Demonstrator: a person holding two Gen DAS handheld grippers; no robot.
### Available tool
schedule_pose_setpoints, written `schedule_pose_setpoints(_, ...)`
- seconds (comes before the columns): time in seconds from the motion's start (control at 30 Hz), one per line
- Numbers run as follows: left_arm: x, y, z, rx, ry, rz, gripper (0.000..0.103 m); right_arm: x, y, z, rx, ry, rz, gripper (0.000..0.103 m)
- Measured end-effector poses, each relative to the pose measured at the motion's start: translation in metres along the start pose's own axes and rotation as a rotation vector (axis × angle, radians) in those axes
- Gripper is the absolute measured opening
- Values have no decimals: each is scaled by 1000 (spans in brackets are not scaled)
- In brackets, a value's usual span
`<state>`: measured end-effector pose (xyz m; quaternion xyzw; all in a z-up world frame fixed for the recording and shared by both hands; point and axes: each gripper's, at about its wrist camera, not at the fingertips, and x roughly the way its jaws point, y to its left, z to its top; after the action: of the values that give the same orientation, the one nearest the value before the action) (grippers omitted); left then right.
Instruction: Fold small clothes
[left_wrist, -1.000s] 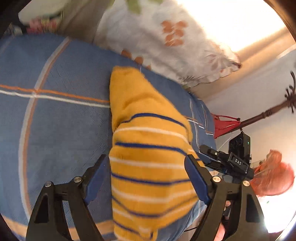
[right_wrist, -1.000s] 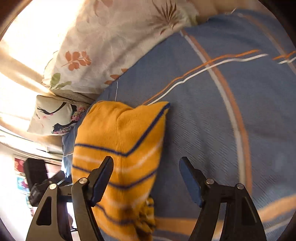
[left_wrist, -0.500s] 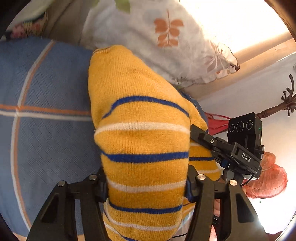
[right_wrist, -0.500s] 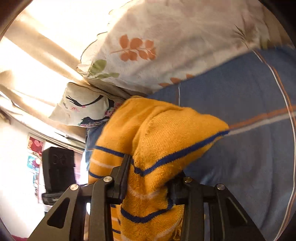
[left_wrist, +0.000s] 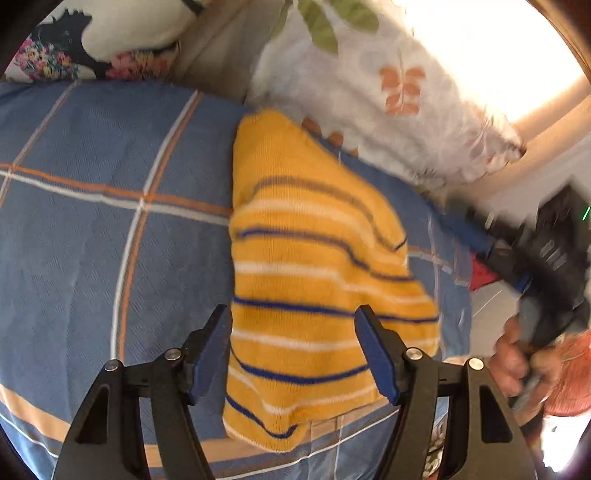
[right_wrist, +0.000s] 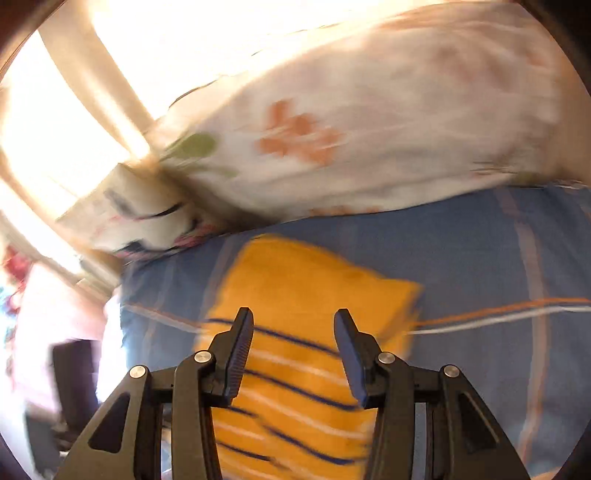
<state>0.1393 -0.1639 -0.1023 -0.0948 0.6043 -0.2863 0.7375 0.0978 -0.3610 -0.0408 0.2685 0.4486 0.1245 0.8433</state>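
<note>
A small yellow knit garment (left_wrist: 310, 280) with blue and white stripes lies folded on the blue checked bedspread (left_wrist: 92, 240). My left gripper (left_wrist: 295, 350) is open, its blue pads on either side of the garment's near end and apart from it. In the right wrist view the same garment (right_wrist: 306, 295) lies flat, blurred by motion. My right gripper (right_wrist: 293, 354) is open above the garment's striped part and holds nothing.
A white pillow with orange and green leaves (left_wrist: 388, 74) lies at the head of the bed, just beyond the garment; it also shows in the right wrist view (right_wrist: 369, 122). A second floral cushion (left_wrist: 92, 40) lies at the far left. The other handheld gripper and a hand (left_wrist: 535, 295) are at the right.
Both grippers were shut on the lifted garment half a second ago. Now both are open and the garment lies flat on the bedspread, folded over.
</note>
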Motion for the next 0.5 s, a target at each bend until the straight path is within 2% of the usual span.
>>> schedule_pose_setpoints(0.07, 25, 8, -11, -23, 83, 37, 68, 38, 17, 5, 10, 111, 144, 51)
schedule_pose_setpoints(0.1, 33, 15, -16, -62, 107, 8, 68, 62, 22, 7, 21, 174, 187, 50)
schedule_pose_setpoints(0.17, 36, 21, -23, -78, 90, -12, 70, 110, 25, 7, 32, 289, 198, 46)
schedule_pose_setpoints(0.2, 34, 19, -26, -59, 72, -1, 70, 128, 22, 10, 32, 302, 162, 26)
schedule_pose_setpoints(0.23, 32, 18, -30, -48, 65, 1, 70, 141, 20, 16, 22, 296, 116, 13)
schedule_pose_setpoints(0.27, 32, 18, -33, -45, 69, 0, 70, 153, 18, 25, -6, 283, 28, 0)
schedule_pose_setpoints(0.37, 29, 12, -47, 1, 63, 19, 70, 166, 19, 45, -92, 260, -188, 0)
schedule_pose_setpoints(0.4, 26, 12, -52, 16, 66, 15, 69, 164, 26, 49, -118, 261, -202, 6)
schedule_pose_setpoints(0.47, 18, 17, -59, 9, 73, -25, 69, 143, 48, 50, -162, 230, -141, 15)
schedule_pose_setpoints(0.5, 11, 21, -63, 6, 71, -45, 69, 125, 52, 42, -178, 231, -94, 28)
